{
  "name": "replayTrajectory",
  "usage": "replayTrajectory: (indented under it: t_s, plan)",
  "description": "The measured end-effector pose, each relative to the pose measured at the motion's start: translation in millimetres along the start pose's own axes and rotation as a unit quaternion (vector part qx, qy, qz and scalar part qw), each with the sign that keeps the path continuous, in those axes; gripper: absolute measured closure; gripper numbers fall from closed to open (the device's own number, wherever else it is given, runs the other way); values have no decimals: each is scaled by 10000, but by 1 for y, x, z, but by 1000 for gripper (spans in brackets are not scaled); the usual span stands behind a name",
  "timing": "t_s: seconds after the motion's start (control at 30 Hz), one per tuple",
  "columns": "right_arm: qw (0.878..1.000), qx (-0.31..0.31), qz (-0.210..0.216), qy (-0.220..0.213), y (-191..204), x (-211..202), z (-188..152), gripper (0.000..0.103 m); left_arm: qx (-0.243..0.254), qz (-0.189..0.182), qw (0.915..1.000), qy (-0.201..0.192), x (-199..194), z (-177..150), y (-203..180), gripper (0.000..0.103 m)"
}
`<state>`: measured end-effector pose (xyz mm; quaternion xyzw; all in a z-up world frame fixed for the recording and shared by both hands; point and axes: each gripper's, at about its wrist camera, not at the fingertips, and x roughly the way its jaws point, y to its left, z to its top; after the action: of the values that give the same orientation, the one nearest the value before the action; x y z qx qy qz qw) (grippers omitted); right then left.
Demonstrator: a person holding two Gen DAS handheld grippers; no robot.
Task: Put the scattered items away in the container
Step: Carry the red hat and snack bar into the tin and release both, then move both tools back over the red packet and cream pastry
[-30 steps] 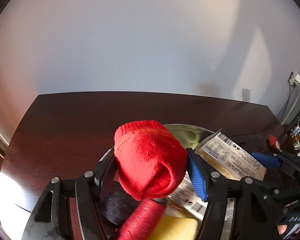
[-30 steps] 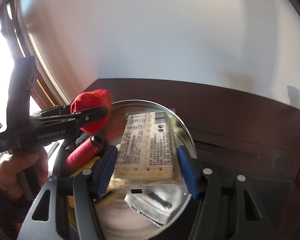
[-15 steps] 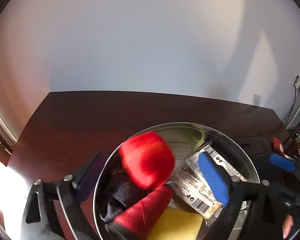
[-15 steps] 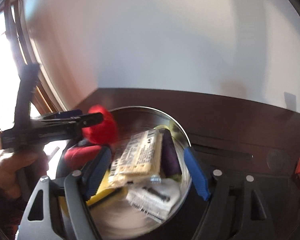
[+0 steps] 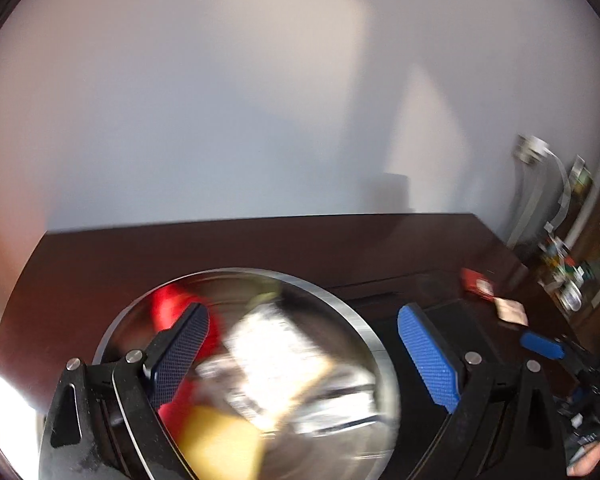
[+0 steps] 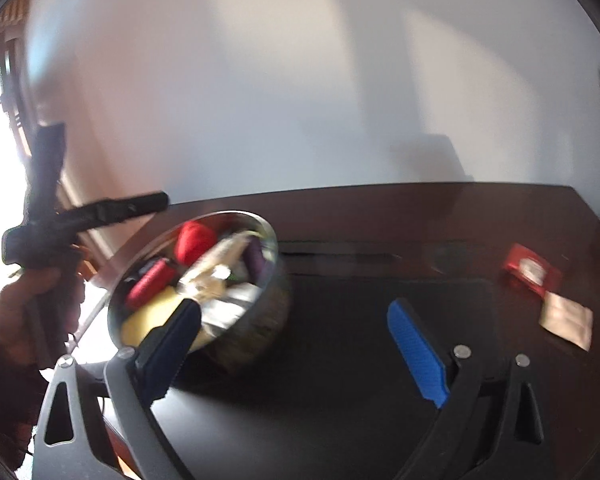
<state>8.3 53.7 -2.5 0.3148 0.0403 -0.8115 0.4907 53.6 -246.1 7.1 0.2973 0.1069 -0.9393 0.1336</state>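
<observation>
A round metal bowl (image 5: 356,320) (image 6: 274,236) sits on the dark table. It holds a red knit item (image 6: 194,240), a dark red thread spool (image 6: 150,282), a yellow sponge (image 6: 150,318), a white labelled packet (image 5: 274,344) and other small things, all blurred. My left gripper (image 5: 304,354) is open and empty just above the bowl; it also shows in the right wrist view (image 6: 112,210). My right gripper (image 6: 296,348) is open and empty, to the right of the bowl over a black mat (image 6: 360,320).
A red packet (image 6: 530,270) (image 5: 476,284) and a small tan sachet (image 6: 566,318) (image 5: 510,310) lie on the table at the right. A white wall stands behind the table. Cables and clutter (image 5: 560,256) sit past the table's right end.
My left gripper opened and dropped the red knit item into the bowl. My right gripper opened, released the white packet into the bowl, then moved away to the right.
</observation>
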Motion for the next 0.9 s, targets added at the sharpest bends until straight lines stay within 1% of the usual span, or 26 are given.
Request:
replayTrajectory:
  t_s: [0.07, 0.2, 0.27, 0.4, 0.5, 0.63, 0.7, 0.8, 0.9]
  plan:
    - [9996, 186, -197, -36, -20, -12, -7, 7, 264, -162, 9995, 23, 4, 3, -26, 6]
    - [9969, 583, -528, -61, -61, -31, -19, 7, 603, -610, 9961, 189, 24, 7, -79, 6]
    - [9944, 786, -699, -110, -82, -43, -26, 7, 751, -802, 9936, 274, 33, 8, -105, 6]
    - [9888, 1166, -905, -230, -114, -62, -38, 7, 1046, -1124, 9866, 546, 60, 10, -155, 6]
    - [9832, 1439, -1066, -346, -139, -77, -46, 6, 1288, -1188, 9820, 699, 81, 13, -189, 6]
    - [9755, 1793, -1188, -455, -165, -91, -58, 3, 1523, -1378, 9746, 893, 119, 27, -231, 6]
    - [9747, 1833, -1192, -454, -171, -96, -62, 3, 1507, -1368, 9742, 974, 142, 37, -246, 6]
    - [9738, 1877, -1203, -457, -179, -102, -67, 3, 1840, -1256, 9679, 1163, 174, 41, -271, 6]
    - [9719, 1938, -1244, -485, -189, -109, -73, 3, 2074, -1111, 9621, 1380, 198, 35, -285, 6]
